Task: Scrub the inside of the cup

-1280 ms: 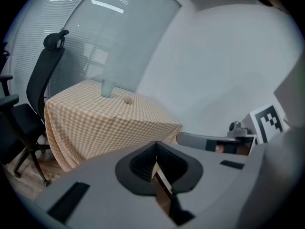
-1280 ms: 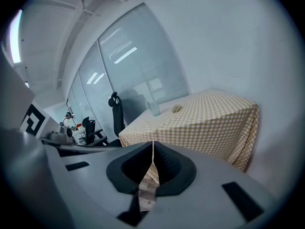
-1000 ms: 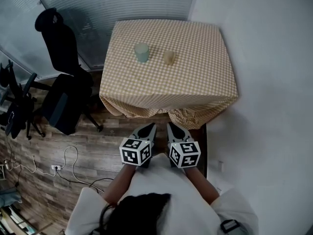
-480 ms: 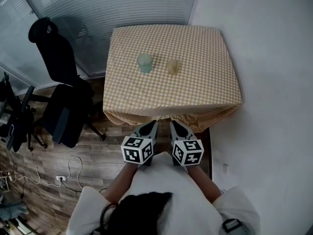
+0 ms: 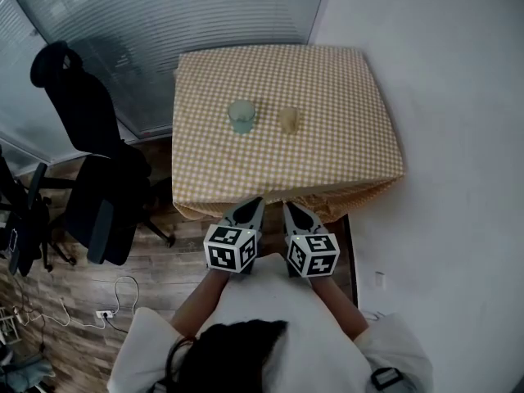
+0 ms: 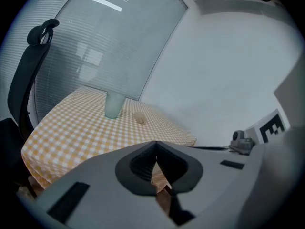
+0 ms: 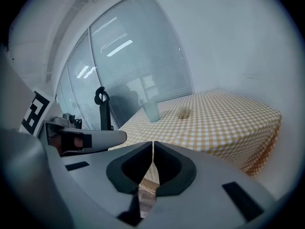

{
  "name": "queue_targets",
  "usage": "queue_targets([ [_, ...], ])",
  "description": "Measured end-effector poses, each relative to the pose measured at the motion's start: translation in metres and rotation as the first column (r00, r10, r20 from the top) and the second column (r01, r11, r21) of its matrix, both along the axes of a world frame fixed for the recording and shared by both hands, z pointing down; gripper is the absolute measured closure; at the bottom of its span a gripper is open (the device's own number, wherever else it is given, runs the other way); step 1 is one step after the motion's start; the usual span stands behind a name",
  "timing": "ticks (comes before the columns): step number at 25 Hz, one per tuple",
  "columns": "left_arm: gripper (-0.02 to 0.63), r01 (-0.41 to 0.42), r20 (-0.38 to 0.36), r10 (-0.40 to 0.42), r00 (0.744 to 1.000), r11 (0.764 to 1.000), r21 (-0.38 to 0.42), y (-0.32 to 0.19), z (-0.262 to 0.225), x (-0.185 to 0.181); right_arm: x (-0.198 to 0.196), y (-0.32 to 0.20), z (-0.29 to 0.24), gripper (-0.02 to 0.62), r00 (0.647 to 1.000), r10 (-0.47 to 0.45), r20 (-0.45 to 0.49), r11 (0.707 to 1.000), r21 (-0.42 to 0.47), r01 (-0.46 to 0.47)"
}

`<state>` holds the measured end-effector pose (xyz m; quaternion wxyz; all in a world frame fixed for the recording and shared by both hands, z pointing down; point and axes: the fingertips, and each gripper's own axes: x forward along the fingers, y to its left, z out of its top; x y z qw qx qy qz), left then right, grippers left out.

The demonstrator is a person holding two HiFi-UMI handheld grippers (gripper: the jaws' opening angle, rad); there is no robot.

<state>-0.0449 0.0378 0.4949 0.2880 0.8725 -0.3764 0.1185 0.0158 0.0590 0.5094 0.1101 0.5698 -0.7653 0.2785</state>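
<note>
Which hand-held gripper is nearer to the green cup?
Left. The left hand-held gripper lines up with the cup, well short of it; the right hand-held gripper sits off rightward.

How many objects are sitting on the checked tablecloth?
2. A pale green cup stands left of centre on the tablecloth. A small beige lump, possibly a scrubber, lies just to its right, apart from it. Nothing appears hidden.

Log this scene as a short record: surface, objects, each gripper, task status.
surface: table under a yellow checked cloth
cup: pale green, upright, left of the small beige lump
small beige lump: likely the scrubber, apart from the cup
left gripper: shut, empty, near the table's front edge
right gripper: shut, empty, beside the left gripper
task status: scrubbing not yet begun
</note>
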Motion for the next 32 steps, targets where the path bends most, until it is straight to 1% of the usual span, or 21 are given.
queue_targets([
  [9,0.597,0.004,-0.006,-0.004,1.000,1.000,0.010,-0.027,-0.002,-0.008,-0.004,-0.017,0.001,0.560,1.000,0.026,0.009,1.000,-0.013,-0.026],
  [15,0.598,-0.029,-0.001,0.029,1.000,1.000,0.011,-0.031,-0.002,-0.006,0.003,-0.019,0.001,0.560,0.994,0.091,0.058,0.996,-0.017,-0.090],
  [19,0.597,-0.006,-0.007,0.006,1.000,1.000,0.011,-0.038,-0.002,-0.009,0.009,-0.024,-0.001,0.560,0.991,0.111,0.077,0.994,-0.017,-0.110],
  [22,0.597,0.021,-0.013,-0.021,1.000,1.000,0.023,-0.047,-0.006,-0.011,0.010,-0.032,-0.005,0.560,0.993,0.101,0.066,0.995,-0.005,-0.101],
  [26,0.597,0.051,-0.021,-0.050,0.999,0.998,0.032,-0.058,-0.013,-0.010,0.011,-0.045,-0.014,0.560,0.997,0.064,0.037,0.998,0.010,-0.064],
  [29,0.597,0.073,-0.009,-0.073,0.997,0.997,0.033,-0.067,-0.013,-0.007,0.013,-0.055,-0.015,0.560,0.999,0.037,0.032,0.999,0.007,-0.037],
  [32,0.597,0.077,0.013,-0.078,0.997,0.996,0.039,-0.073,-0.012,-0.003,0.015,-0.064,-0.011,0.560,0.999,0.019,0.044,1.000,-0.007,-0.018],
])
